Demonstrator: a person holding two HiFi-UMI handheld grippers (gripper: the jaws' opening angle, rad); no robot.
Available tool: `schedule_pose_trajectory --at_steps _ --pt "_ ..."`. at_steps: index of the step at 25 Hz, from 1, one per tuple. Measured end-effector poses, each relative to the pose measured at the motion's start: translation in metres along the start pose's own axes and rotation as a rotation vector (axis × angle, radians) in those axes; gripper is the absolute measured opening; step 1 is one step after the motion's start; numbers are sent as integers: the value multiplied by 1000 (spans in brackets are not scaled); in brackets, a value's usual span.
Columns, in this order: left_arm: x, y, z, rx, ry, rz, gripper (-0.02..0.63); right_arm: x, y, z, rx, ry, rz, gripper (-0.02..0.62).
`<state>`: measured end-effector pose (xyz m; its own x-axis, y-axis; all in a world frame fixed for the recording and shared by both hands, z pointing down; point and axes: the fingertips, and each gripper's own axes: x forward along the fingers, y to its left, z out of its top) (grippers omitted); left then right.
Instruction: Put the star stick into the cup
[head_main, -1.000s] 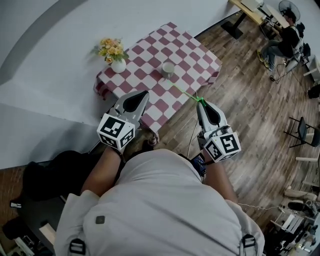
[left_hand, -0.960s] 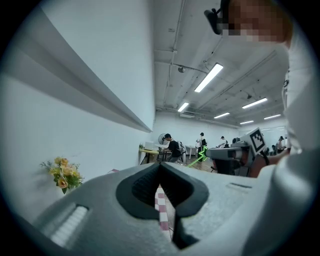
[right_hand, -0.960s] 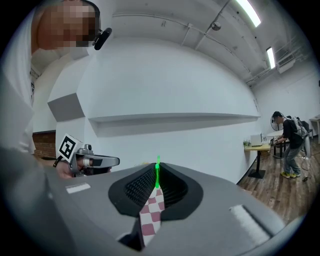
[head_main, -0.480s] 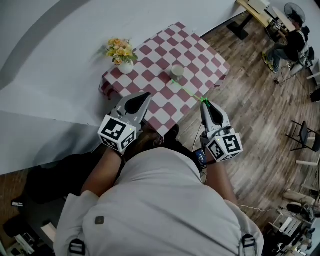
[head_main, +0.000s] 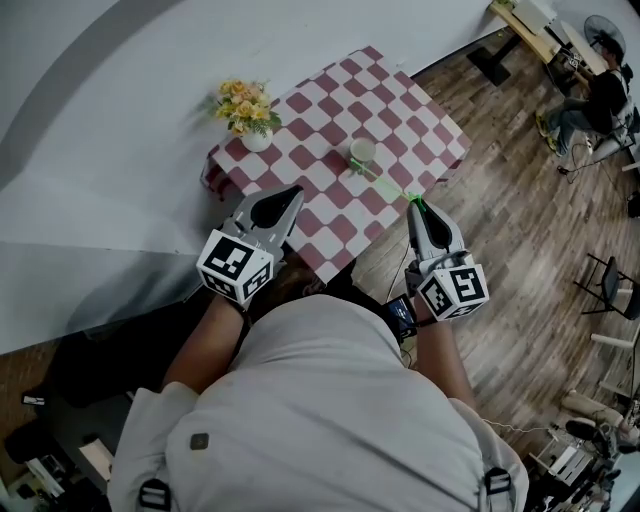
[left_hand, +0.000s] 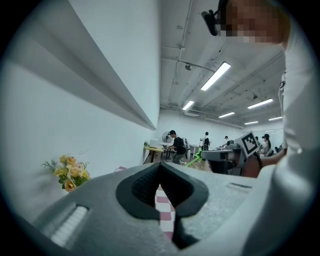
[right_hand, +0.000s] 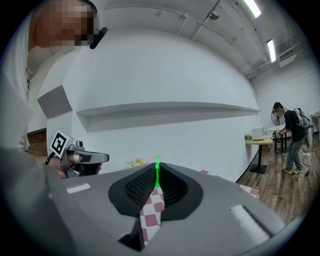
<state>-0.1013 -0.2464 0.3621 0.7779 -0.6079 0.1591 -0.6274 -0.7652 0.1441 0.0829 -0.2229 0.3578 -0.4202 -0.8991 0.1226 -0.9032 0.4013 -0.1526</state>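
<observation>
The star stick (head_main: 388, 186) is a thin bright green rod. My right gripper (head_main: 414, 203) is shut on its near end, and its far end points at the white cup (head_main: 362, 150). The cup stands upright on the red-and-white checkered table (head_main: 400, 110). In the right gripper view the stick (right_hand: 157, 175) rises from between the closed jaws of the right gripper (right_hand: 156, 172). My left gripper (head_main: 293, 189) hangs over the table's near left edge, shut with nothing in it. In the left gripper view the green star (left_hand: 194, 157) shows ahead of the right gripper.
A white vase of yellow flowers (head_main: 245, 105) stands at the table's left corner. A white wall (head_main: 120, 120) runs behind the table. Wooden floor (head_main: 500, 200) lies to the right, with desks, chairs and a seated person (head_main: 600, 95) far off.
Both grippers have come nearer to the table. The stick's far end now lies closer to the cup. Both grippers have stayed shut.
</observation>
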Motion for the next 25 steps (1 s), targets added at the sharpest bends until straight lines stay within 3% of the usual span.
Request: schedule_pose_trajectory --at_steps 14,25 --pt "67 29 -7 -41 51 16 3 50 -60 -4 24 52 13 29" --pt "117 44 -41 -100 131 23 3 86 -109 -36 56 140 33 29"
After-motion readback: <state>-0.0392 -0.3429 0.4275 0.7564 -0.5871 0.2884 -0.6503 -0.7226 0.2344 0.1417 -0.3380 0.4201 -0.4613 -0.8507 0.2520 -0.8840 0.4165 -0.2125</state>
